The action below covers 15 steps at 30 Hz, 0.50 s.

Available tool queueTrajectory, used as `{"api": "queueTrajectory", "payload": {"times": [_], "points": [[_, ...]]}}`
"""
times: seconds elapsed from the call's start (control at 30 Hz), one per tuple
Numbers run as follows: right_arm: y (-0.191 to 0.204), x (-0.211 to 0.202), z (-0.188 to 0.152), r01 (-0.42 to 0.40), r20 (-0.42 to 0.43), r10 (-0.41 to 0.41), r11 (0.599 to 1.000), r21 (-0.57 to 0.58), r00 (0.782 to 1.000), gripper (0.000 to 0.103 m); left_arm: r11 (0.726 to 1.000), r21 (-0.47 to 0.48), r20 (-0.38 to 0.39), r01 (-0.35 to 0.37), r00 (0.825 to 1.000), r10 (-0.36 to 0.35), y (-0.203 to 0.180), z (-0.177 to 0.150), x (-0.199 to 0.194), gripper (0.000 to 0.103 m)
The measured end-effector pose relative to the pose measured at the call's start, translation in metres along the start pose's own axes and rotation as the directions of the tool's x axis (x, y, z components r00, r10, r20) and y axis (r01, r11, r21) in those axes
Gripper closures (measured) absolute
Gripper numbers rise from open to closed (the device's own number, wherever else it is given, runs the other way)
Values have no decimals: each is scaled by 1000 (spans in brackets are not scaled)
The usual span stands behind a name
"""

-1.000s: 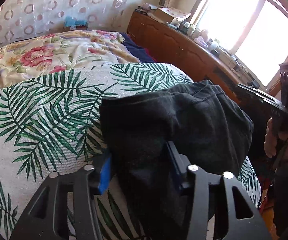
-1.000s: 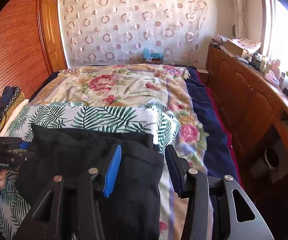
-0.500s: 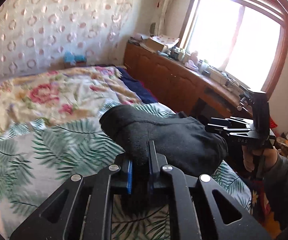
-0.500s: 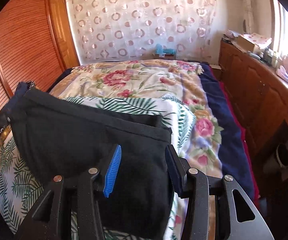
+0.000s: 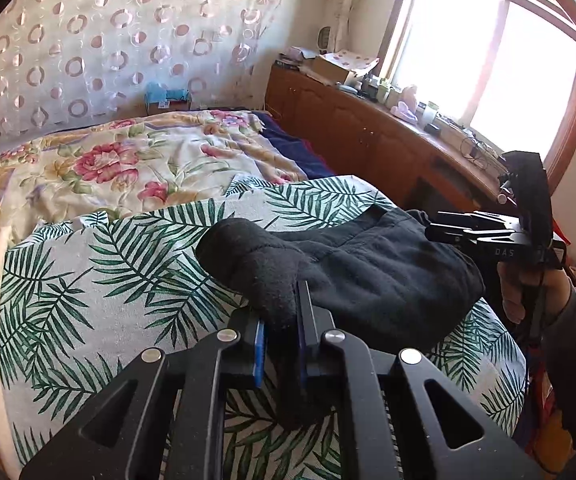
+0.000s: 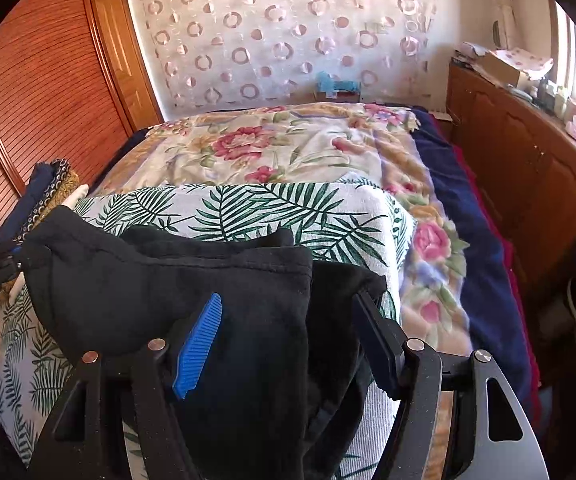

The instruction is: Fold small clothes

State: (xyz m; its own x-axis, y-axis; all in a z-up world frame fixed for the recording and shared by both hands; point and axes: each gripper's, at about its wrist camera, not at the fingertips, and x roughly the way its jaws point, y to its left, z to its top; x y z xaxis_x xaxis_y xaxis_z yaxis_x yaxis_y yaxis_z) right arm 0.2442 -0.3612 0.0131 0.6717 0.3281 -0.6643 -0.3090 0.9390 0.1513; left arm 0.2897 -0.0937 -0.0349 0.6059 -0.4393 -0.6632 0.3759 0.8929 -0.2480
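Wardrobe doors (image 6: 27,92) in slatted wood are seen at far left of the right wrist view, with a stack of folded fabric (image 6: 47,196) beside them at the bed edge. Left gripper (image 5: 279,332) is clamped on a bunched corner of the black garment (image 5: 368,272), the blue pads pressed against the cloth from both sides; that corner is raised off the palm-leaf sheet (image 5: 99,272) and bent over toward the rest of the garment. The garment is spread on the palm-leaf sheet at the near end of the bed, with the flowered quilt (image 5: 127,160) behind it. Right gripper (image 6: 288,336) is seen with jaws apart, having just been opening; the garment's other end lies between the pads, draped over the right one, but is not squeezed. Farther right, a wooden cabinet (image 5: 360,136) is lined with small clutter under a bright window (image 5: 488,60). A patterned curtain (image 6: 288,32) covers the back wall.
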Motion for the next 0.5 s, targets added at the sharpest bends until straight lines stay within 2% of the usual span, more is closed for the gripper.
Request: {"api": "queueTrajectory", "payload": {"times": [0.1,0.27,0.47,0.5], "points": [[2,9,1,-4,-17,4,1000,6,1000,35,1000,-7,-17,-8,1000,8,4,-2,6,90],[16,20,11,-2,12,3,999,-32,1000,45,1000,-13,-31,-14,999,14,8,-5,14,90],[12,56,18,-14,-92,12,1000,-17,996,45,1000,-17,-55,-23,998,22,9,-5,22,90],[13,56,18,-15,-88,13,1000,-25,996,48,1000,-18,-55,-20,998,19,9,-5,22,90]]}}
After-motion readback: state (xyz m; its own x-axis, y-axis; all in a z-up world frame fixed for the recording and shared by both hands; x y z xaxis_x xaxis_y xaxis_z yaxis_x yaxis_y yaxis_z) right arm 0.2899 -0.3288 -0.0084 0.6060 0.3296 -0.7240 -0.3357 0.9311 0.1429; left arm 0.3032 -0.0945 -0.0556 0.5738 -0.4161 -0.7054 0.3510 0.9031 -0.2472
